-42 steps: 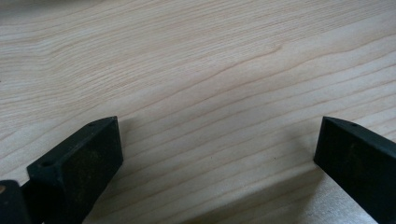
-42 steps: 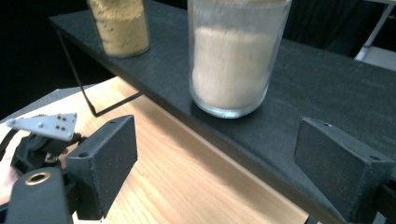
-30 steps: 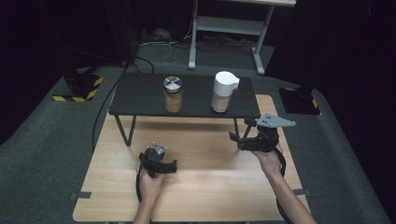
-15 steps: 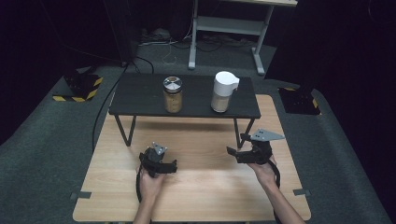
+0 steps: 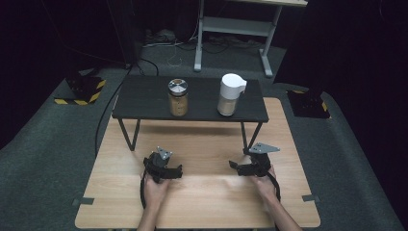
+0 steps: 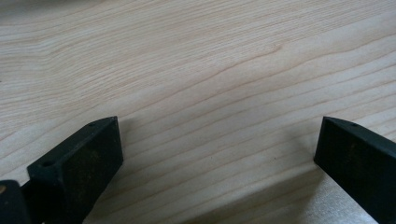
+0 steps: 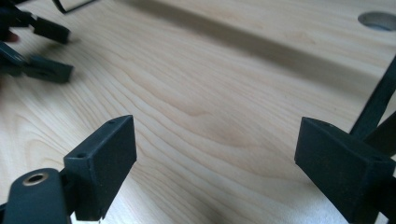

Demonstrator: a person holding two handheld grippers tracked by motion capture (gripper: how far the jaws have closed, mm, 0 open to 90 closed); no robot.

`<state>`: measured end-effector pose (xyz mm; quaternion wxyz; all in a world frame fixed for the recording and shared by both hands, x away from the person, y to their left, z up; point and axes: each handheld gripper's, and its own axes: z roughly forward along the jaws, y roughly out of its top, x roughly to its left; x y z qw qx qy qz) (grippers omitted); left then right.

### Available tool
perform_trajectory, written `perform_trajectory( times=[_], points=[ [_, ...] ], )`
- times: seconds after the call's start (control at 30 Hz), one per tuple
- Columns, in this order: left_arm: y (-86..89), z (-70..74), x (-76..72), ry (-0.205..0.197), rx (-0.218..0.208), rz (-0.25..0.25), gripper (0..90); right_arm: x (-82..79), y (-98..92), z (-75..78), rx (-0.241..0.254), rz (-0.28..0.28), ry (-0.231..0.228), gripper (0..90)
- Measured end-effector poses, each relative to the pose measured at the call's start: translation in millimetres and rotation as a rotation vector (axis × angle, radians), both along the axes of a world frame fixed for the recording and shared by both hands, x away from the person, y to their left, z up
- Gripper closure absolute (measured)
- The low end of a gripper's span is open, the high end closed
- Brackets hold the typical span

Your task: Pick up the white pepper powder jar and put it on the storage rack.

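Both hand-held grippers rest low over the light wooden table (image 5: pixel 207 202). My left gripper (image 5: pixel 179 170) lies at the left with its jaws pointing toward the middle. Its own view shows the left gripper (image 6: pixel 217 154) open, bare wood grain between the jaws. My right gripper (image 5: pixel 234 166) sits at the right, pointing left at it. The right gripper (image 7: pixel 215 158) is open, its jaws have just widened a little, and nothing is between them. The left gripper (image 7: pixel 50 49) shows blurred at the top left of the right gripper view.
A low black shelf (image 5: pixel 144 103) stands on thin legs across the far half of the table. On it are a glass jar (image 5: pixel 178 97) with a metal lid and a white jug (image 5: pixel 230 95). One shelf leg (image 7: pixel 378 100) is close beside my right jaw.
My right gripper has come down from beside the shelf's edge to just above the tabletop and a little toward the person. The left gripper has stayed where it was.
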<state>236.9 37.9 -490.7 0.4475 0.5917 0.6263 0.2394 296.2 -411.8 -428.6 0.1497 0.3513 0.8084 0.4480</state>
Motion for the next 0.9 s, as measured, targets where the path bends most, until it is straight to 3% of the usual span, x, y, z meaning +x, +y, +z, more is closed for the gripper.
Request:
perform_trajectory(
  times=[0.23, 0.9],
  points=[
    [0.0, -0.1, 0.0, 0.000, 0.000, 0.000, 1.0, -1.2, 5.2, -10.5, -0.026, -0.019, 0.011, 11.8],
    [0.0, -0.2, 0.0, -0.001, -0.002, 0.000, 1.0, 6.5, 17.8, -21.2, -0.091, -0.029, 0.058, 8.0]
  ],
)
